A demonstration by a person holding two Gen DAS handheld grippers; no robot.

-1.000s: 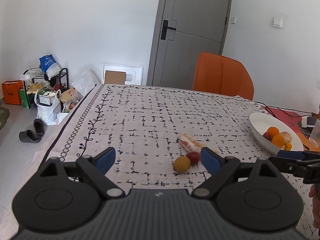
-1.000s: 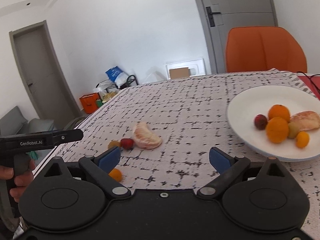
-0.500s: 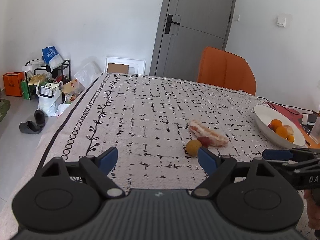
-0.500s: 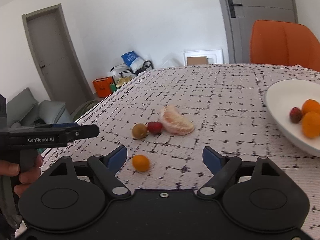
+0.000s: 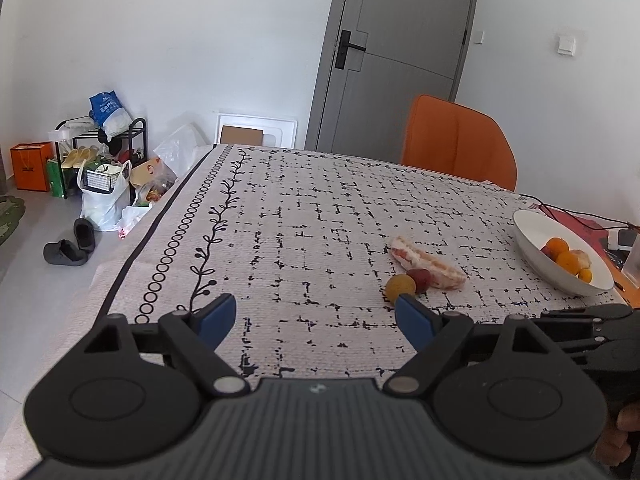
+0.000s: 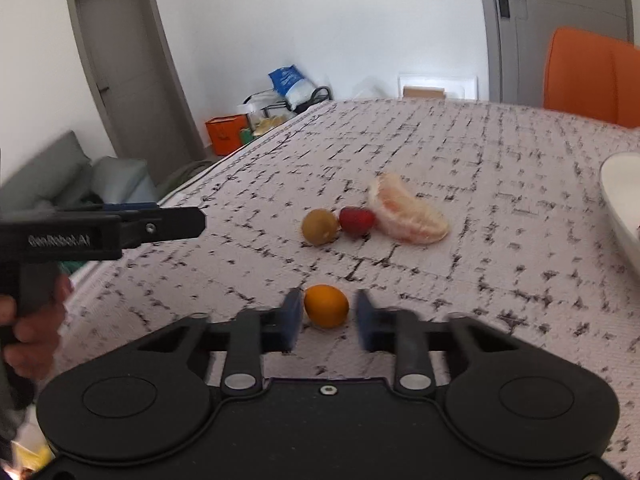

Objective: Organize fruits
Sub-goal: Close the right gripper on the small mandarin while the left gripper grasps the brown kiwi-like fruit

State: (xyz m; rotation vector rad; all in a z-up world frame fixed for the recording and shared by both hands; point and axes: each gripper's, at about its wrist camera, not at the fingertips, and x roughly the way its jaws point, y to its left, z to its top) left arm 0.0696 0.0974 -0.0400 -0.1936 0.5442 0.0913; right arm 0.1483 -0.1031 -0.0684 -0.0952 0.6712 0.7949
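Your right gripper point(image 6: 325, 316): jaws narrowed from wide a moment ago, now flanking the small orange fruit point(image 6: 326, 306), left pad touching, right just clear. Ahead of it: yellow fruit point(image 6: 320, 227), red fruit point(image 6: 357, 221), peeled segment point(image 6: 408, 216); bowl point(image 6: 620, 200) off right. Your left gripper point(image 5: 316, 316): wide, empty, fruit cluster beyond its right finger; next is closing, then the bowl.

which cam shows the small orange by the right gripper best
The right wrist view: the small orange sits on the tablecloth between the right gripper jaws, which have narrowed around it with a slight gap on the right side. The left wrist view does not show it at all, only the yellowish fruit and the bowl.
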